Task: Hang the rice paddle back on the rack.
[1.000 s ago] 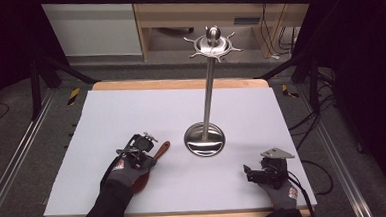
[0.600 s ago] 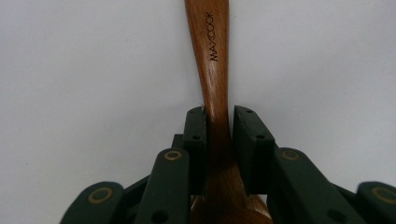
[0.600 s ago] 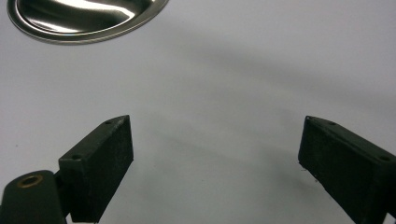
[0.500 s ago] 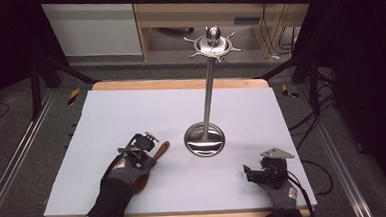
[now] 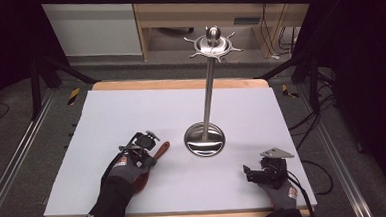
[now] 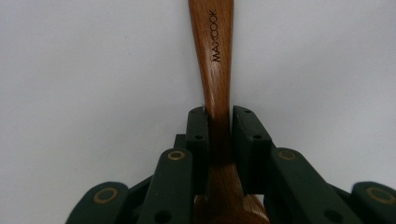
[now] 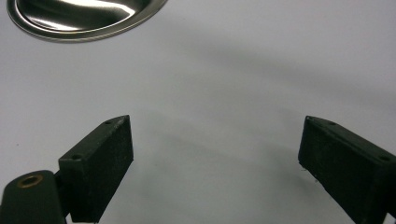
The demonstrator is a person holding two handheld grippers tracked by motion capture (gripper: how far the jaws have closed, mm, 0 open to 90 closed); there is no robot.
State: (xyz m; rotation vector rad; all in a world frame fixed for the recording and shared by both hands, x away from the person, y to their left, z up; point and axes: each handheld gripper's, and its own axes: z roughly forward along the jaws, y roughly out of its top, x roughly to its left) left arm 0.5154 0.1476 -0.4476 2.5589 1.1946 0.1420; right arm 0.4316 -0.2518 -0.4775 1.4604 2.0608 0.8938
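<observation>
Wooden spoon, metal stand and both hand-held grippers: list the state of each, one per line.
Wooden spoon: lying flat on the white table, clamped at the handle's neck.
Metal stand: upright on its round base, hooks at the top bare.
Left hand-held gripper: shut on the wooden spoon.
Right hand-held gripper: open, jaws wide apart over bare table, holding nothing.

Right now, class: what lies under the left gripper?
The left gripper is shut on a wooden spoon lying on the white table. The gloved hand covers most of the spoon's bowl.
</observation>
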